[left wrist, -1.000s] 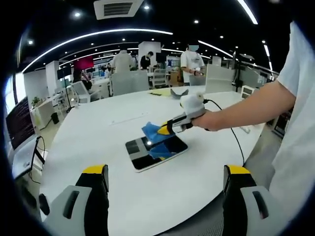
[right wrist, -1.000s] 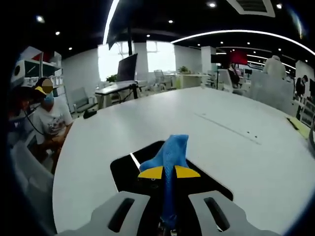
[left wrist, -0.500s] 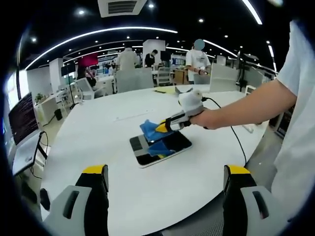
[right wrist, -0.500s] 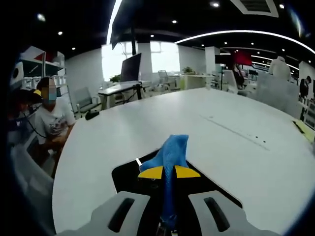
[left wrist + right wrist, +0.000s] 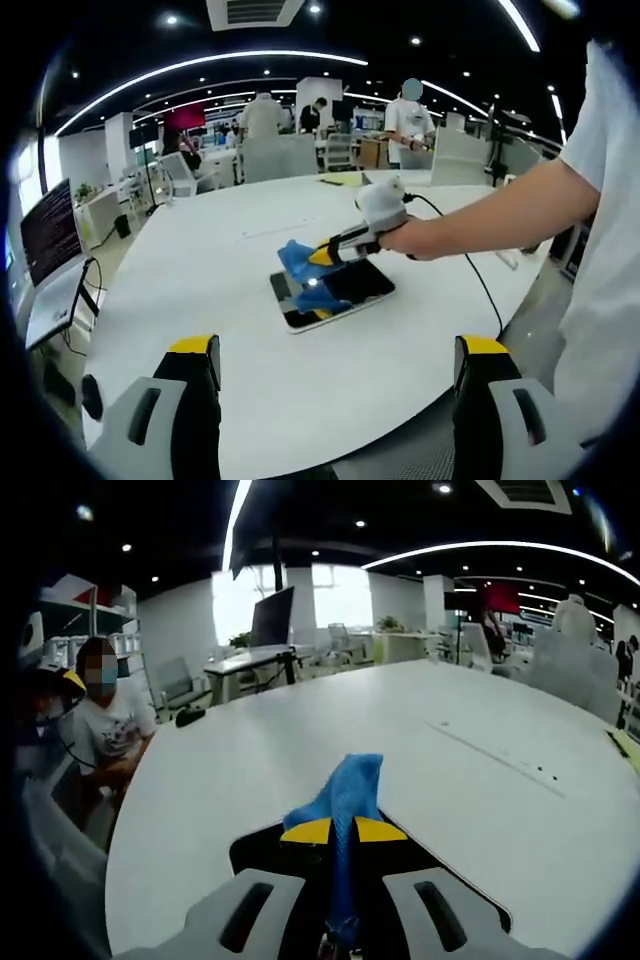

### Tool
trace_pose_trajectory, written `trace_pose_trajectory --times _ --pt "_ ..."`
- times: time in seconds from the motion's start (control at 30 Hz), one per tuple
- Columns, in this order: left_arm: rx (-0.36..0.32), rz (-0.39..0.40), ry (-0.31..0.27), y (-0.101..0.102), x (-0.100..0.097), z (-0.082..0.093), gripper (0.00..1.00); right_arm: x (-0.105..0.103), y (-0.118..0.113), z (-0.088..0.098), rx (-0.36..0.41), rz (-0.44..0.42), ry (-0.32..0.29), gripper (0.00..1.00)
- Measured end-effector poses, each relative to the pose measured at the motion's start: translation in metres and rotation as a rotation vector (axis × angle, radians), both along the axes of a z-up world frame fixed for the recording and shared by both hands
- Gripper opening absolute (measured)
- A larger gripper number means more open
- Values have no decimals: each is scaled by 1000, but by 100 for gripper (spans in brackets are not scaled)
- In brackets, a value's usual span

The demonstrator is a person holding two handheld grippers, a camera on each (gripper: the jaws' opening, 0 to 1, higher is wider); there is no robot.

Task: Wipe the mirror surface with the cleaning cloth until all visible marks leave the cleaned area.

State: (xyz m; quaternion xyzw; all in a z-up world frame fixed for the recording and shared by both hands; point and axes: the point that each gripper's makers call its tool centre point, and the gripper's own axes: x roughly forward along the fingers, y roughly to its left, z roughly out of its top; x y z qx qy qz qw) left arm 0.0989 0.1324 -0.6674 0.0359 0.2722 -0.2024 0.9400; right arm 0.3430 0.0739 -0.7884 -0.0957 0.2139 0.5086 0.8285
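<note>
Left gripper view: white table (image 5: 200,270), office | left tongs (image 5: 340,365) agape | right tongs (image 5: 343,830) clamp blue cloth (image 5: 345,785) on mirror (image 5: 352,290)

Open-plan office: desks (image 5: 245,660), monitors (image 5: 50,228) (strip ceiling lights).

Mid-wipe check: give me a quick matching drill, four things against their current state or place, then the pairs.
Things:
1. cleaning cloth
2. mirror
3. left hand-held gripper
4. right hand-held gripper

States:
A. lying flat on the white table
B. open, holding nothing, hanging over the table's near edge
C. blue, pinched between yellow-tipped jaws
D. shut, reaching over the mirror

Pairs: 1-C, 2-A, 3-B, 4-D
</note>
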Motion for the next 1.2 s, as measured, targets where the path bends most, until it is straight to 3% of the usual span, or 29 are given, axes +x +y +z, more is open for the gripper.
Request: trace_pose_trajectory --times 0.6,1.2 --pt "3 23 6 10 -2 -2 98 8 18 3 2 17 4 2" --pt "25 34 26 16 -6 -6 98 25 32 -9 -10 29 8 2"
